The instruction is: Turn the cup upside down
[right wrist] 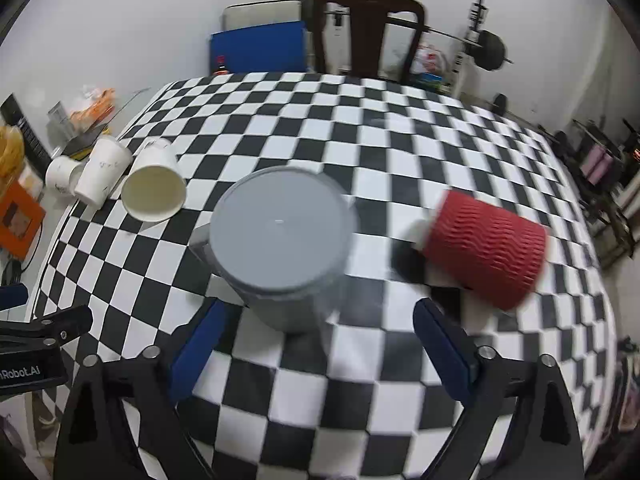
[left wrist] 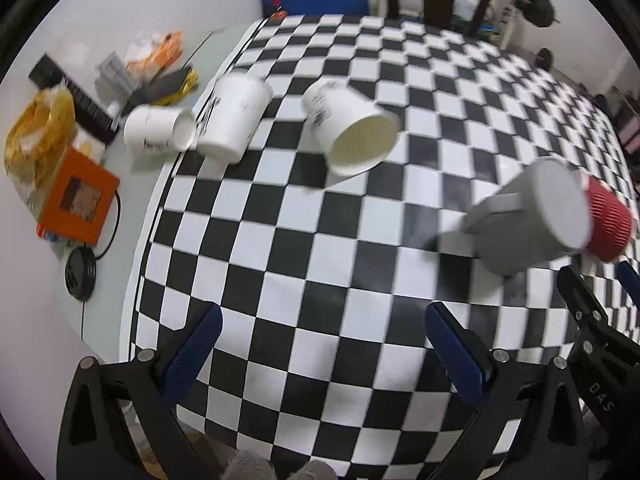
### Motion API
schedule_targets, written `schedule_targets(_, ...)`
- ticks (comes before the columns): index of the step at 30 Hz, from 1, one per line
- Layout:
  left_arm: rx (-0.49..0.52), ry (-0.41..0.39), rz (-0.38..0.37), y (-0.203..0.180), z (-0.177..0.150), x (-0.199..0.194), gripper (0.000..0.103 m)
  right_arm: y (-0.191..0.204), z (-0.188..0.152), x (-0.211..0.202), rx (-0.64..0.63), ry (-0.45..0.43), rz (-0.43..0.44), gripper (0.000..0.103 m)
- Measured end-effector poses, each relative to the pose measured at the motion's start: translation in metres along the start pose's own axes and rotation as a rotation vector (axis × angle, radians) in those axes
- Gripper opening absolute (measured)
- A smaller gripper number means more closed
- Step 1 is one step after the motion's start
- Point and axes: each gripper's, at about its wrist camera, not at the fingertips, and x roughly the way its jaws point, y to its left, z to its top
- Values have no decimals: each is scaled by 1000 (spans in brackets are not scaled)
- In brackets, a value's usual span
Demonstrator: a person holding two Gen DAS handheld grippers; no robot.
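Note:
A grey mug point(right wrist: 280, 240) stands upside down on the checkered tablecloth point(right wrist: 360, 360), its flat base facing up, just ahead of my right gripper point(right wrist: 320, 356), which is open and empty. The mug also shows at the right of the left wrist view point(left wrist: 532, 216). A red ribbed cup point(right wrist: 488, 252) lies on its side to the right of the mug; it also shows in the left wrist view point(left wrist: 608, 224). My left gripper point(left wrist: 324, 356) is open and empty over the cloth. The right gripper's fingers point(left wrist: 588, 312) show at the left view's right edge.
Three white paper cups lie at the table's left: one with its mouth toward me point(left wrist: 352, 128), two more point(left wrist: 236, 116) point(left wrist: 158, 128) by the cloth's edge. An orange box point(left wrist: 78, 196), a yellow bag point(left wrist: 38, 136) and clutter sit left. A dark chair point(right wrist: 364, 28) stands behind.

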Motion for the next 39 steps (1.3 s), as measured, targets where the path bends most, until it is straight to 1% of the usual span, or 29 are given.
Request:
schedule_targets(2, 14, -30, -30, -3, 0, -20, 103, -7, 0, -17, 21, 5, -30, 102)
schedule_targets(4, 24, -70, -52, -5, 0, -43, 103, -13, 0, -38, 44, 3, -59, 102)
schedule_targets(7, 41, -122, -84, -4, -1, -81, 103, -22, 1, -84, 67, -32, -117, 102)
schedule_targets(10, 66, -173, -110, -3, -3, -118, 103, -27, 3, -125, 90, -55, -147, 102)
schedule_targets(15, 125, -257, -117, 2, -17, -180, 103, -28, 5, -198, 130, -82, -170, 102)
schedule_targets(16, 133, -266, -126, 2, -19, -189, 103, -27, 5, -207, 131, -83, -174, 102)
schedule_targets(18, 140, -280, -138, 7, -24, -204, 103, -26, 3, -236, 147, -93, -184, 102)
schedule_targets(20, 141, -296, -137, 10, -28, -217, 103, -24, 2, -257, 165, -99, -187, 102)
schedule_targets(29, 114, -312, -102, 15, -46, -264, 103, -23, -3, -330, 198, -111, -201, 102)
schedule_targets(31, 104, -297, -96, 13, -47, -271, 103, -25, -1, -342, 192, -110, -203, 102)
schedule_targets(33, 93, -278, -105, 12, -47, -276, 103, -28, 2, -350, 193, -106, -204, 102)
schedule_targets(34, 90, -274, -109, 12, -47, -279, 103, -26, 1, -348, 191, -106, -204, 102)
schedule_targets(39, 92, -276, -109, 13, -48, -281, 103, -30, 5, -367, 173, -96, -179, 102)
